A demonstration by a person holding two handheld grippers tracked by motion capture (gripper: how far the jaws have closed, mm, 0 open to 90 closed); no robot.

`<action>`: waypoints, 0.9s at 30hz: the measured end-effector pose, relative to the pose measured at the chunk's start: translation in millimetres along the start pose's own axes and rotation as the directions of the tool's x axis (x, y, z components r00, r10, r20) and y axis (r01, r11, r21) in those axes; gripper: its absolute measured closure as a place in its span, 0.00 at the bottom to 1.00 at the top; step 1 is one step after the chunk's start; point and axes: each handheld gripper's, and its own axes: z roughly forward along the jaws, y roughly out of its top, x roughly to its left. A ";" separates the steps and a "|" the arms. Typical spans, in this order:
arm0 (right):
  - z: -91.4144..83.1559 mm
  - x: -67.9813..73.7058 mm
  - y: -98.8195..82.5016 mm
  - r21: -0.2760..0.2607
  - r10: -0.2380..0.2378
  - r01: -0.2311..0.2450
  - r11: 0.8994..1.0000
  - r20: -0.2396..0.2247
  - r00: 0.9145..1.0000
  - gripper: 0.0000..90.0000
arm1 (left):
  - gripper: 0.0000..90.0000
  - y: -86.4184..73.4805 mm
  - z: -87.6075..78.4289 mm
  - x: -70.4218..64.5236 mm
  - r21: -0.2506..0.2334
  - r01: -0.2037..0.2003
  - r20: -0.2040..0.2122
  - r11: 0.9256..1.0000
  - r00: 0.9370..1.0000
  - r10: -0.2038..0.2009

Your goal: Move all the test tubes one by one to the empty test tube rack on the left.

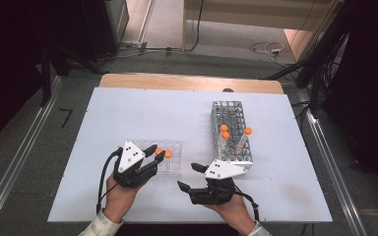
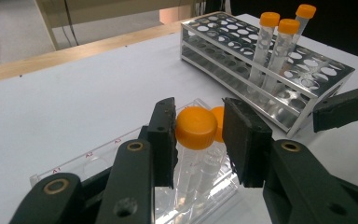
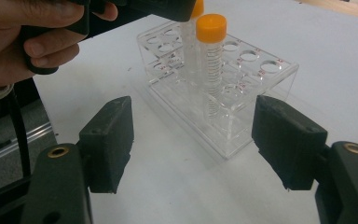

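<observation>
A clear plastic rack (image 1: 171,166) lies left of centre on the white table and holds two orange-capped tubes. My left gripper (image 1: 156,151) sits over its left end. In the left gripper view its jaws flank the nearer tube's cap (image 2: 196,127); the left pad is against the cap and a thin gap shows at the right pad. The second tube (image 2: 218,122) stands just behind. My right gripper (image 1: 188,177) is open near the front edge with nothing between its jaws, and it faces the clear rack (image 3: 242,116) and a tube (image 3: 211,28).
A metal wire rack (image 1: 231,132) stands right of centre with three orange-capped tubes (image 1: 225,133) in its near half. The table's wooden far edge (image 1: 192,82) is at the back. Bare white surface (image 1: 128,113) lies to the far left.
</observation>
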 end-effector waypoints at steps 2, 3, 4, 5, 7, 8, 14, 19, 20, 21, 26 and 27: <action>-0.1 -0.3 -0.1 0.001 0.000 0.000 1.000 0.000 1.000 0.31 | 0.71 0.3 -0.4 0.1 -0.003 0.004 0.005 1.000 1.000 -0.004; -0.1 -0.3 -0.1 0.002 0.000 0.000 1.000 0.000 1.000 0.31 | 0.69 0.4 -0.5 0.3 -0.001 0.005 0.007 1.000 1.000 -0.005; -0.2 -0.3 -0.2 0.003 0.001 -0.001 1.000 0.001 1.000 0.31 | 0.69 0.4 -0.7 0.4 0.000 0.008 0.010 1.000 1.000 -0.008; -0.3 -0.2 -0.2 0.003 0.000 0.000 1.000 0.002 1.000 0.31 | 0.69 0.4 -1.1 0.7 0.001 0.010 0.012 1.000 1.000 -0.010; -0.7 -0.7 -0.1 0.001 -0.002 0.002 1.000 0.003 1.000 0.31 | 0.67 0.7 -2.0 1.4 -0.002 0.018 0.018 1.000 1.000 -0.018; -1.2 -0.9 -0.1 0.001 -0.001 0.001 1.000 0.003 1.000 0.31 | 0.67 0.8 -2.6 1.9 -0.004 0.022 0.023 1.000 0.999 -0.022; -4.0 -3.5 -0.4 -0.005 0.004 -0.004 1.000 0.013 1.000 0.31 | 0.62 2.2 -6.9 4.1 -0.018 0.052 0.042 0.998 0.998 -0.051; -8.5 -7.9 -0.2 -0.014 0.014 -0.014 1.000 0.027 1.000 0.31 | 0.57 2.9 -10.0 6.9 -0.022 0.085 0.066 0.996 0.994 -0.083; -9.3 -9.1 -0.3 -0.016 0.011 -0.011 1.000 0.029 1.000 0.31 | 0.55 3.0 -10.5 7.3 -0.022 0.089 0.067 0.996 0.994 -0.088; -10.3 -10.1 -0.4 -0.016 0.013 -0.013 1.000 0.035 0.999 0.31 | 0.54 3.2 -11.1 7.6 -0.022 0.093 0.067 0.995 0.994 -0.091; -15.4 -17.3 -1.0 -0.025 0.020 -0.018 1.000 0.071 0.997 0.32 | 0.47 3.7 -15.4 9.5 -0.033 0.106 0.065 0.994 0.992 -0.104; -16.9 -19.1 -1.3 -0.027 0.025 -0.023 0.999 0.080 0.996 0.32 | 0.45 3.6 -16.2 10.3 -0.034 0.109 0.062 0.993 0.992 -0.107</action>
